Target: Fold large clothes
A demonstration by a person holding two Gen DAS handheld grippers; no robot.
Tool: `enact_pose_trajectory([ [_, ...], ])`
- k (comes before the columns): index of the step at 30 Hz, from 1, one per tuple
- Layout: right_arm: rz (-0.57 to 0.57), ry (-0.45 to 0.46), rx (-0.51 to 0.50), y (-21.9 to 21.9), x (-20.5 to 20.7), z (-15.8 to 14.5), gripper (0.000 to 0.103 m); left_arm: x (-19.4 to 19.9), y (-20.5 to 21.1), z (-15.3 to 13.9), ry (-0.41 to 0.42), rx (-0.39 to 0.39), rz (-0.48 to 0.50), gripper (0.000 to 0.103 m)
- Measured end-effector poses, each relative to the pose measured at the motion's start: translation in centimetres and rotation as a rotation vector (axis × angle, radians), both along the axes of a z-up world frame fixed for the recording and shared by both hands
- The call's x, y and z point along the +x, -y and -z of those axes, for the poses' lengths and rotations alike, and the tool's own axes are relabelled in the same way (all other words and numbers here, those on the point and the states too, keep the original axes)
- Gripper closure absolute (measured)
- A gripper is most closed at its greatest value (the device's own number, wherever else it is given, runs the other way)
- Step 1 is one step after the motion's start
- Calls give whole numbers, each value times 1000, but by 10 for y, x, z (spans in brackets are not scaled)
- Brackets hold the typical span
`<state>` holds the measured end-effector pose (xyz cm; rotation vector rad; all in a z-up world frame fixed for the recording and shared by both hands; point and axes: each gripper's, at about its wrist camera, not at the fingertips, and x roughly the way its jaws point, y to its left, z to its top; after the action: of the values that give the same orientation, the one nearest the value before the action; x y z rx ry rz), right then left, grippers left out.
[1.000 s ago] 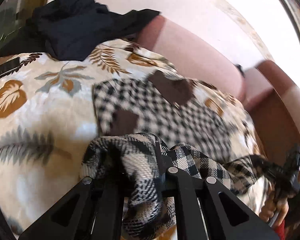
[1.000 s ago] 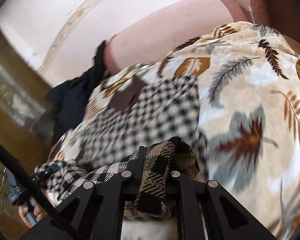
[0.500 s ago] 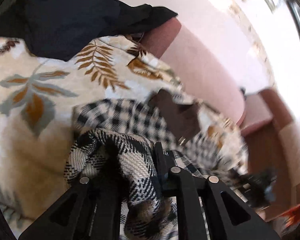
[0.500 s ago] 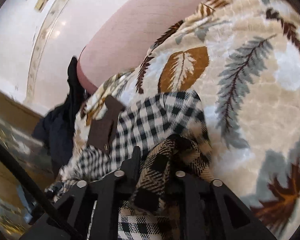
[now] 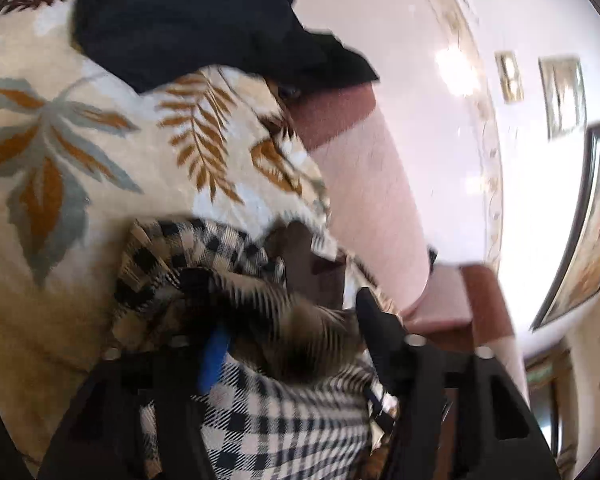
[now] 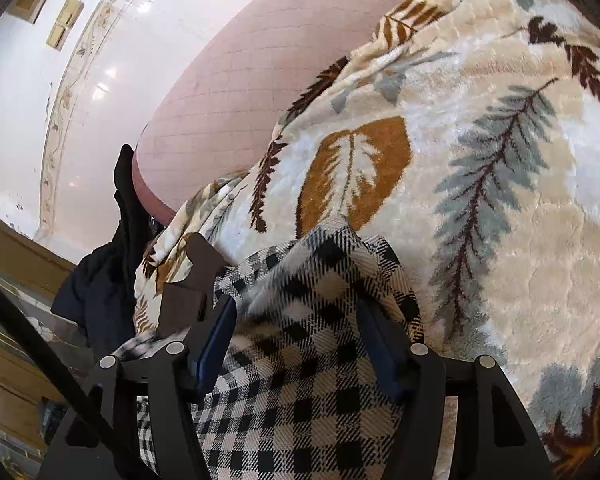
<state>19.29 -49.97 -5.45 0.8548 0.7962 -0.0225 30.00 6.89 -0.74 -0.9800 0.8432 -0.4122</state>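
Checked cloth of the plaid garment (image 6: 300, 360) lies doubled on the leaf-print blanket (image 6: 480, 160). Left gripper (image 5: 292, 344) and right gripper (image 6: 296, 332) stand spread wide, gripping nothing, apparently so the fold rests flat.

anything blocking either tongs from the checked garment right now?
Nothing visible. The checked garment lies bunched between the spread fingers of the right tongs and the left tongs. The black garment sits apart, further up the leaf-print blanket.

The left gripper (image 5: 292, 320) has its jaws spread wide, fabric bunched loosely between them. The right gripper (image 6: 298, 320) likewise stands parted, fingers apart.
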Motion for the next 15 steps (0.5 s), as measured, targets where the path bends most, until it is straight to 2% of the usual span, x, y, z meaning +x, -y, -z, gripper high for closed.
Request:
enact_pose_trajectory([
  [2,2,9,-21,-3,-2,-6,34,-1,-8,-5,11,-6,-24,38],
  [4,-2,17,-44,-5,-3,-12,34,-3,-13,-12,18,31,-46,36],
  [7,-20,27,-101,-13,-6,-23,33,-9,-17,-20,24,122,-74,28],
  [15,-76,-13,-193,-17,-32,-32,33,-39,-25,-19,16,374,-7,28],
])
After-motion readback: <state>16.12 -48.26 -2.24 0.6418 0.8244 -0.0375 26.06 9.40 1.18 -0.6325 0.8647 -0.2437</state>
